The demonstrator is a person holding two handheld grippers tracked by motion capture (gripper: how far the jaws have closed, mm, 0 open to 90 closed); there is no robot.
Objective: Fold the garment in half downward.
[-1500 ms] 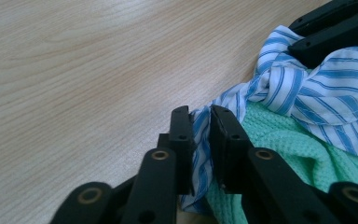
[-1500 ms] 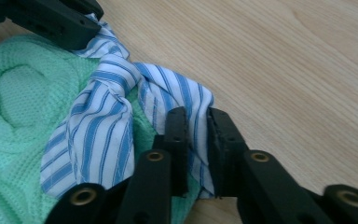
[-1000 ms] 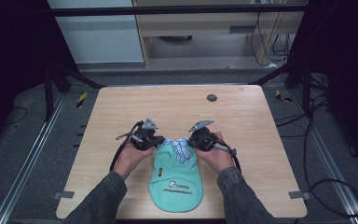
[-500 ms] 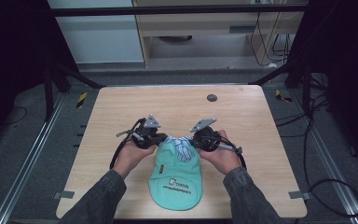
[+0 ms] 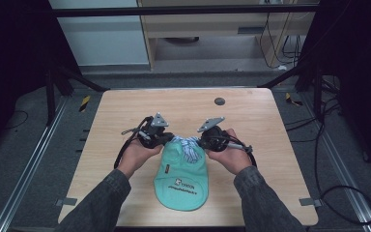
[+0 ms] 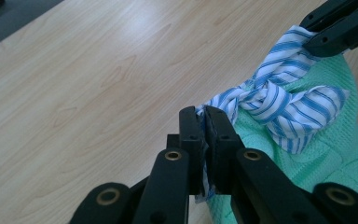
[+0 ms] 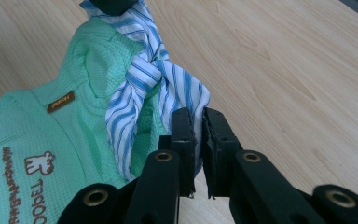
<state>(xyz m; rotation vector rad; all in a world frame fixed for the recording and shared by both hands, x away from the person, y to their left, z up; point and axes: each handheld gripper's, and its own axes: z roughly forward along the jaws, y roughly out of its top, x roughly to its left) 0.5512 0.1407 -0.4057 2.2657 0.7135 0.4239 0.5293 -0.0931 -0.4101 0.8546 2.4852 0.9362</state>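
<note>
Left claw point(image 6: 204, 122) and right claw point(image 7: 196, 122) each clamp a striped tie point(image 6: 279, 100) end; uneven pulling may drag the green garment point(image 5: 181, 179).

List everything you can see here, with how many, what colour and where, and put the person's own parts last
Garment: one, mint green with a printed logo, flat on the near middle of the table.
Striped tie: one, blue and white, knotted at the garment's far end, between the two grippers.
Table: one, light wood, centre of the high view.
Round disc: one, dark, on the table's far side.
Left gripper: one, black, shut on one end of the striped tie.
Right gripper: one, black, shut on the other end.
Hands: two, holding the grippers; sleeves dark.
</note>
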